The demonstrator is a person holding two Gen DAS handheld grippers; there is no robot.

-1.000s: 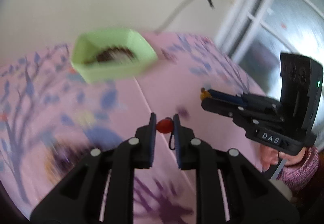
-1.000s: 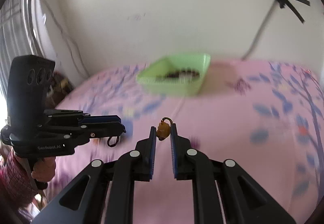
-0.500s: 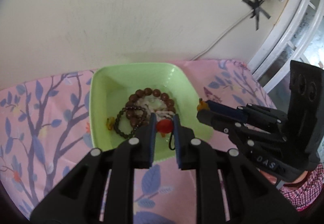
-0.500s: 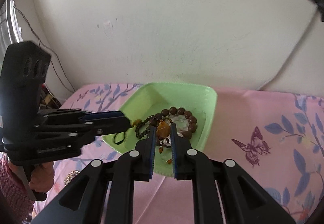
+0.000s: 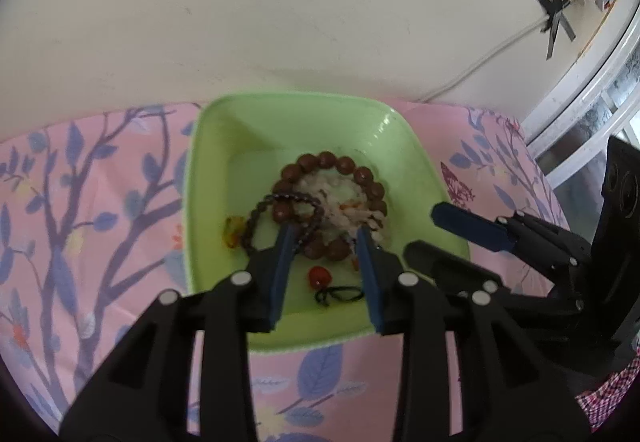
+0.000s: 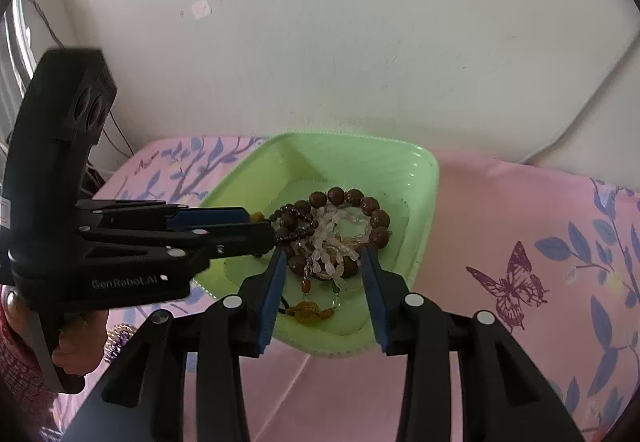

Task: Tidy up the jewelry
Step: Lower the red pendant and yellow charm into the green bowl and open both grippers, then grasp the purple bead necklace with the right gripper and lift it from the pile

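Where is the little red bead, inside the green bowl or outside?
Inside. The red bead lies on the green bowl's floor, between the open left gripper's jaws.

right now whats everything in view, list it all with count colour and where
tray: 1, light green, on the pink cloth by the wall
large bead bracelet: 1, brown, in the tray
small bead strand: 1, dark, in the tray, over the brown bracelet's left side
clear bead strand: 1, whitish, piled inside the brown bracelet
red bead charm: 1, red on a black cord, tray's near end
amber charm: 1, orange-brown, tray's near end
tablecloth: 1, pink with purple-blue branches and butterflies
wall cable: 1, white, fixed with black tape
left gripper: 1, black with blue pads, open above the tray
right gripper: 1, black with blue pads, open above the tray
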